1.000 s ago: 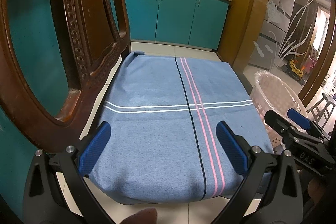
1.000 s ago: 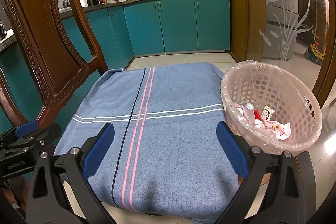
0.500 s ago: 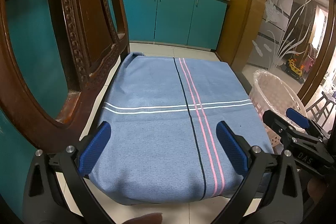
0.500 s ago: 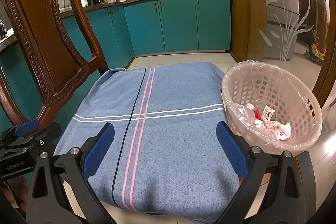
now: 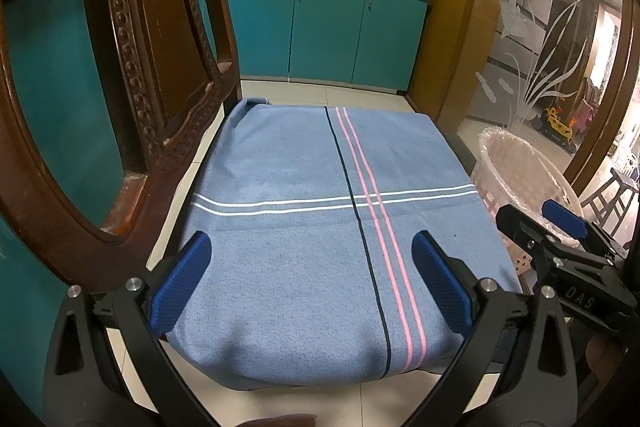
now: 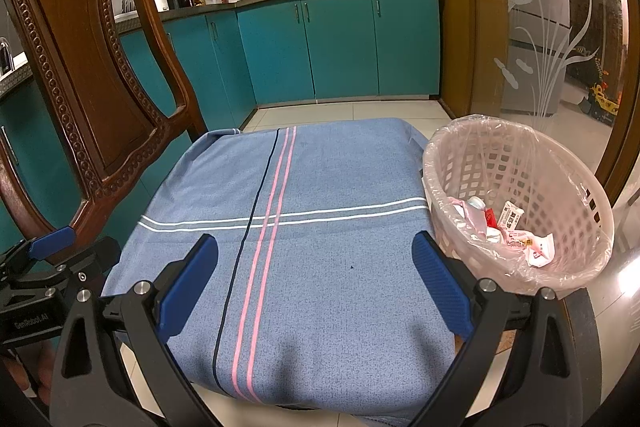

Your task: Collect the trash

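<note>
"DAS" on right tongs (image 5: 568, 259); "GenRobot.AI" on left tongs (image 6: 44, 279)

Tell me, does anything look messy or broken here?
Nothing stands out. The blue cloth lies flat with no litter on it, the wrappers sit inside the lined basket, which stands upright beside it, and both grippers are open and hold nothing.
</note>
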Demonstrator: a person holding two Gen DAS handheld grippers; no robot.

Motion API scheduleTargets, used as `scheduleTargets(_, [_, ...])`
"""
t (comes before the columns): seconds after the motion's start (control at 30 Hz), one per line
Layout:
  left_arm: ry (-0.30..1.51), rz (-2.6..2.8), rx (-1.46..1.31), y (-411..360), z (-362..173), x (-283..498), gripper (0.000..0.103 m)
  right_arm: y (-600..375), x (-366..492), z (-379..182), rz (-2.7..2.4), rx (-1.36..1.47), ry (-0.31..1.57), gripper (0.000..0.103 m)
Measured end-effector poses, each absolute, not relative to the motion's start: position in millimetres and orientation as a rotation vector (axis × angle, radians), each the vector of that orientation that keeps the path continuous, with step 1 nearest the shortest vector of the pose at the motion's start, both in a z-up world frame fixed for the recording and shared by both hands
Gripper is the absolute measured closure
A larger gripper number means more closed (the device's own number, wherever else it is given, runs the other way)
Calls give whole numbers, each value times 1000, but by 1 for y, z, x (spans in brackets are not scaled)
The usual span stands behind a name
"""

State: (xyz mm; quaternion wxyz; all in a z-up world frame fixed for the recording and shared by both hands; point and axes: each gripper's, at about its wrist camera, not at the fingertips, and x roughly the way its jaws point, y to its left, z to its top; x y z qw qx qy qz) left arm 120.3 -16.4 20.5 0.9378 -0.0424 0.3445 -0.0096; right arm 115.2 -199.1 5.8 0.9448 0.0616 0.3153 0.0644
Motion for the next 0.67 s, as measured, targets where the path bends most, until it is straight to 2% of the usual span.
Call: scheduleTargets(0.67, [697,-10,-89,-13,21,120,3,-190,112,6,132,98,649,8])
